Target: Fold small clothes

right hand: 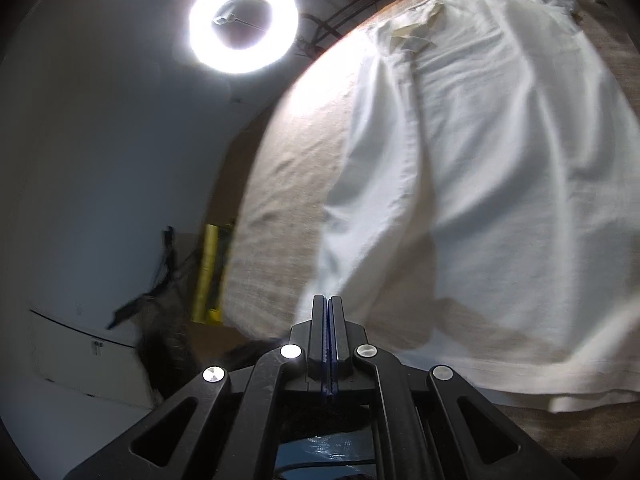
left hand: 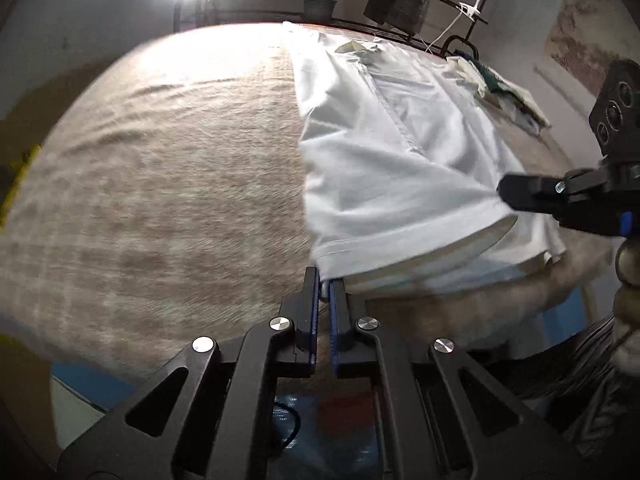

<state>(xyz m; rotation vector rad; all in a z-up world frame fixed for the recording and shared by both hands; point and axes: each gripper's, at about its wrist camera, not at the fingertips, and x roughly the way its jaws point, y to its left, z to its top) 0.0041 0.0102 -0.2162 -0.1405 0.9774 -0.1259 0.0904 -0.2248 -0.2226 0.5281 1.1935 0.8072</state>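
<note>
- The bench [left hand: 152, 184], draped in a beige woven cloth, fills most of both views, brightly lit at its far edge.
- A white shirt [left hand: 384, 168] lies spread on the right half of the bench, collar at the far end, hem toward the near edge and lifted there.
- A ring light [right hand: 244, 24] glows above the far side of the bench.
- A small heap of other clothes [left hand: 508, 92] sits beyond the shirt, near the far right corner.
- The right claw [left hand: 506, 192], seen from the left wrist, is pinching a raised fold of the shirt; from its own camera the pads [right hand: 329, 308] look pressed together.
- The left claw [left hand: 325, 280] is pinching the shirt's near hem corner.
</note>
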